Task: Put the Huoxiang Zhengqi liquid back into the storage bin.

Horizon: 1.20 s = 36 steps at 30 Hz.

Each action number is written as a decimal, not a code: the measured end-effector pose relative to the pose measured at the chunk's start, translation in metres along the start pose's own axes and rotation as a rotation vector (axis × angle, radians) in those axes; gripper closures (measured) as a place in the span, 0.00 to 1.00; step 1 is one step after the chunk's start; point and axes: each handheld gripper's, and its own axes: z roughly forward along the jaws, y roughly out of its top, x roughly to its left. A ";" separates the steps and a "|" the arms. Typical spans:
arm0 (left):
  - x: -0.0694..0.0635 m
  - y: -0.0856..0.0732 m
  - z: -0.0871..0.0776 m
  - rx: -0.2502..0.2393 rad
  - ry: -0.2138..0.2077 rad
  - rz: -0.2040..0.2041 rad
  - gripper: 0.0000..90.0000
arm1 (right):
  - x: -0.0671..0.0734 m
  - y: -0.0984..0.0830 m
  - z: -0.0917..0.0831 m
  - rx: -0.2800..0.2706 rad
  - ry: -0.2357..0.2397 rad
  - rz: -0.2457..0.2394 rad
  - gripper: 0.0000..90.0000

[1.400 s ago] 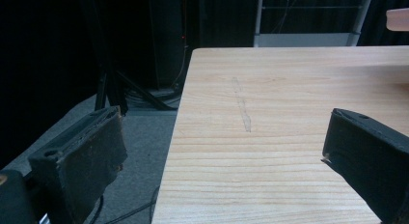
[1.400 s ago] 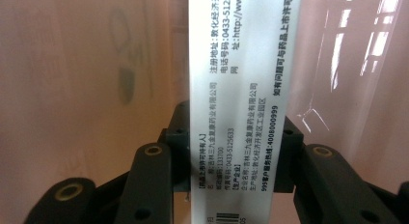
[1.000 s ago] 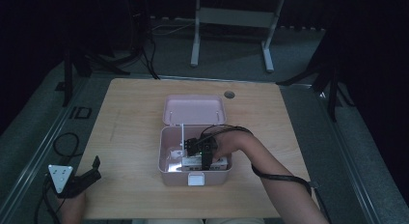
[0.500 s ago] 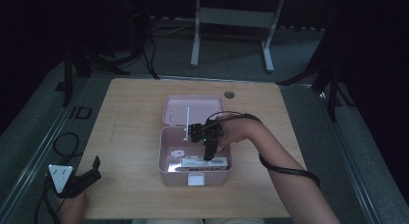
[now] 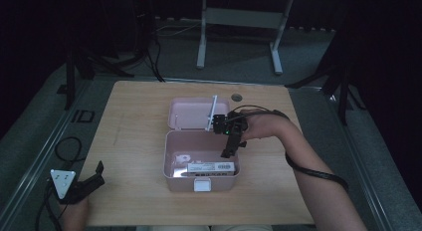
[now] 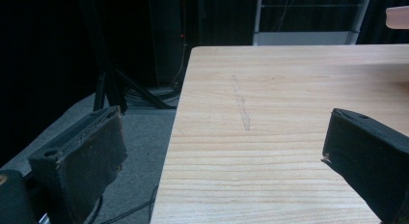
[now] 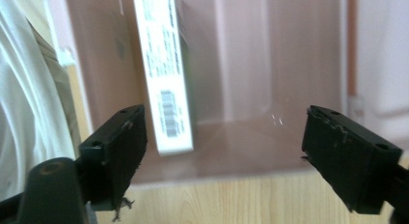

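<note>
Jaws are held released on both grippers: right gripper (image 5: 230, 150) is poised over pink box (image 5: 171, 164), left gripper (image 5: 92, 177) at table (image 5: 134, 141) edge.

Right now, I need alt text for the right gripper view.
Between the open right gripper, an open pink box holds a white barcoded carton leaning against its wall. Wooden table runs below.
</note>
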 end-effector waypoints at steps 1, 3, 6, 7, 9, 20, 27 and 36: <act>0.000 0.000 0.000 -0.001 0.001 0.001 0.02 | -0.001 -0.004 -0.001 -0.004 -0.009 0.002 0.17; 0.000 0.000 0.000 0.000 0.000 -0.001 0.02 | -0.003 -0.012 -0.003 -0.017 -0.004 0.011 0.15; 0.000 0.000 0.000 0.000 0.000 0.001 0.02 | -0.007 -0.023 -0.005 -0.033 -0.020 0.030 0.15; 0.000 0.000 0.000 -0.001 0.002 0.001 0.02 | -0.009 -0.028 -0.006 -0.043 -0.026 0.034 0.15; 0.000 0.000 0.000 -0.001 0.001 -0.001 0.02 | -0.012 -0.036 -0.007 -0.054 -0.033 0.048 0.15; 0.000 0.000 -0.001 -0.001 0.000 -0.001 0.02 | -0.023 -0.082 0.003 -0.116 -0.038 0.131 0.16; 0.000 0.000 -0.001 -0.001 0.000 -0.001 0.02 | -0.029 -0.111 0.025 -0.175 -0.057 0.195 0.15; 0.000 0.000 -0.001 -0.002 -0.001 -0.003 0.02 | -0.030 -0.145 0.062 -0.336 -0.159 0.279 0.15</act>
